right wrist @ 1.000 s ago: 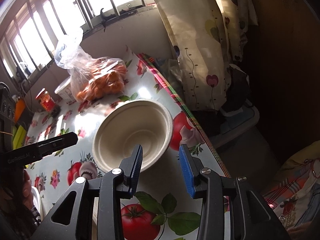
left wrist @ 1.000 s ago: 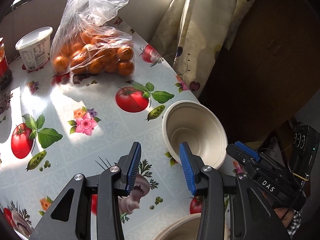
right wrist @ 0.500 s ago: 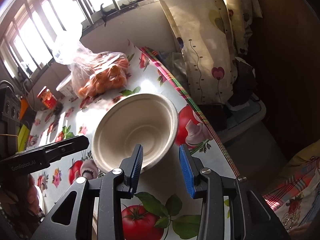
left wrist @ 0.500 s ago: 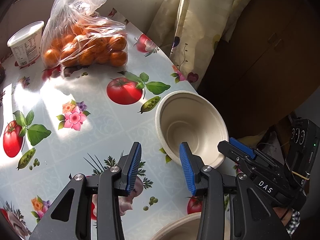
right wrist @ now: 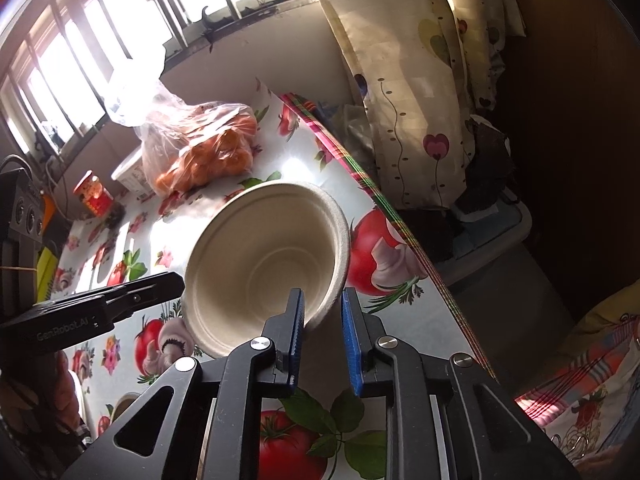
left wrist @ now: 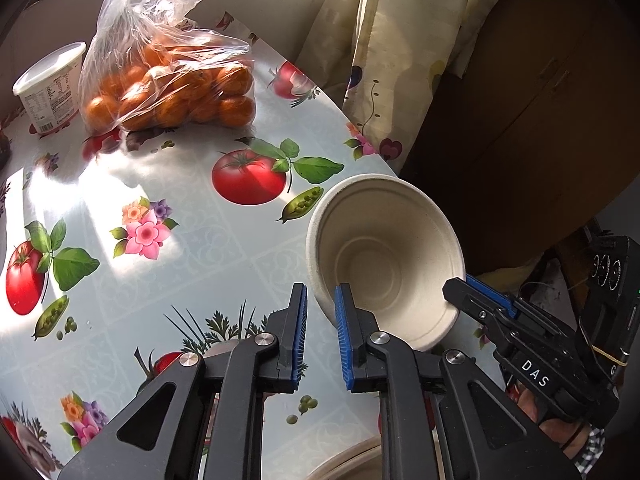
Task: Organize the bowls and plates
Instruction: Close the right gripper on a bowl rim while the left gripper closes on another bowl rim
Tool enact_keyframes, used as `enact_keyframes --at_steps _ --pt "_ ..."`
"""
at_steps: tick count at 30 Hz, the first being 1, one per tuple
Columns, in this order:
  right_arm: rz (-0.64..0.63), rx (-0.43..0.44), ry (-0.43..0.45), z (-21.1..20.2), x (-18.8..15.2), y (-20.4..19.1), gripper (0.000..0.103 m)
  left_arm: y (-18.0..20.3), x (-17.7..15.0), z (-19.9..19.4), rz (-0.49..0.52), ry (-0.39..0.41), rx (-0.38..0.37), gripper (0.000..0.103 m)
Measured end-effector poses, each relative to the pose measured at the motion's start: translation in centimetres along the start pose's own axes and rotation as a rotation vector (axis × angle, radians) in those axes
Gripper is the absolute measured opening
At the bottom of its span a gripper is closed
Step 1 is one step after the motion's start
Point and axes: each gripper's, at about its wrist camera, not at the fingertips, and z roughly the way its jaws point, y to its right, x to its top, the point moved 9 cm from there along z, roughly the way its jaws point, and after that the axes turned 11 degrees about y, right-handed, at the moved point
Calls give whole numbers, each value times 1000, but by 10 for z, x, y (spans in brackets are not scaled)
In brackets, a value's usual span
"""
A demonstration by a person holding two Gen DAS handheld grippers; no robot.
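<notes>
A beige paper bowl (left wrist: 386,258) is tilted up near the table's right edge; it also shows in the right wrist view (right wrist: 266,258). My left gripper (left wrist: 321,340) has narrowed around the bowl's near-left rim, its right finger inside the bowl. My right gripper (right wrist: 322,330) straddles the opposite rim, left finger inside, right finger outside. Both sets of jaws stand part closed with the rim between them. The right gripper also shows in the left wrist view (left wrist: 476,300). The rim of another beige dish (left wrist: 348,462) peeks in at the bottom.
A bag of oranges (left wrist: 168,80) and a white tub (left wrist: 50,84) stand at the far side of the fruit-print tablecloth (left wrist: 160,200). A red jar (right wrist: 94,196) is far left. The table edge (right wrist: 400,224) runs close on the right, beside a curtain (right wrist: 404,80).
Both grippers have narrowed and moved onto the bowl's rim from opposite sides. The bowl has tipped up from flat on the table.
</notes>
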Motion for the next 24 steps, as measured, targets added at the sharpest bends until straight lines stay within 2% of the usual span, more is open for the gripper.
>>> enact_keyframes --at_steps 13,16,19,24 --pt "-2 6 -2 1 -2 -3 17 8 -2 2 4 1 -19 12" --pt "-1 7 -2 1 -2 -3 17 8 -3 4 7 4 -12 4" --pt "-2 7 -3 1 -2 -4 17 7 -4 4 14 6 -1 0" --pt "0 6 -2 2 -3 -4 17 8 -3 3 15 11 -2 0"
